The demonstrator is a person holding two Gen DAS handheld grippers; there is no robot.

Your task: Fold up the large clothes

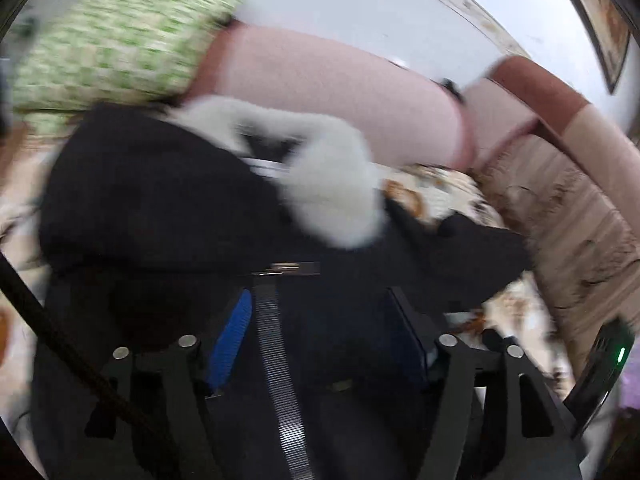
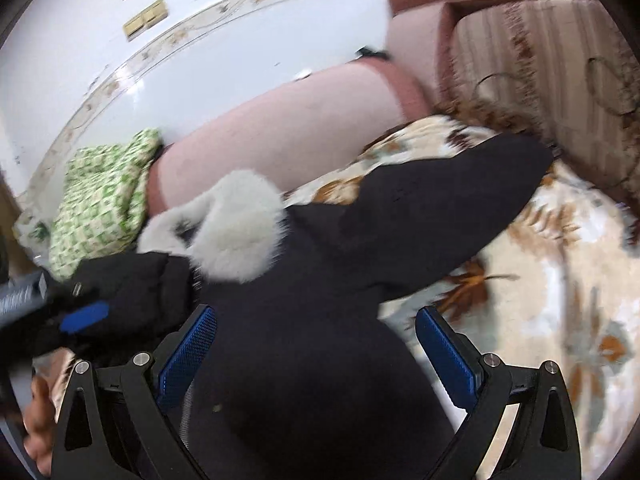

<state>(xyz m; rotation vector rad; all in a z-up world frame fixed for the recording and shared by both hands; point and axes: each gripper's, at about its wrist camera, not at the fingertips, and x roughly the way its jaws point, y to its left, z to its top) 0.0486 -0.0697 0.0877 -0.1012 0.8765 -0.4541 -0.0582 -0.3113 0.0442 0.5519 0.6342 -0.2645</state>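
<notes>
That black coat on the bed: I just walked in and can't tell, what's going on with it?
A person is folding the black coat with the white fur collar, which is spread on the flowered blanket. The right hand-held gripper hovers open above the coat's body. The left hand-held gripper is also open over the coat, gripping nothing. One sleeve lies stretched out toward the sofa.

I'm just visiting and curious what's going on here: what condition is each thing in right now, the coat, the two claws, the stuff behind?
Black coat: spread on the flowered bed cover, one sleeve stretched out flat.
Fur collar: curled open at the coat's top.
Left gripper: open over the coat, gripping nothing.
Right gripper: open, coat beneath it.
Green checked pillow: lying against the pink headboard.
</notes>
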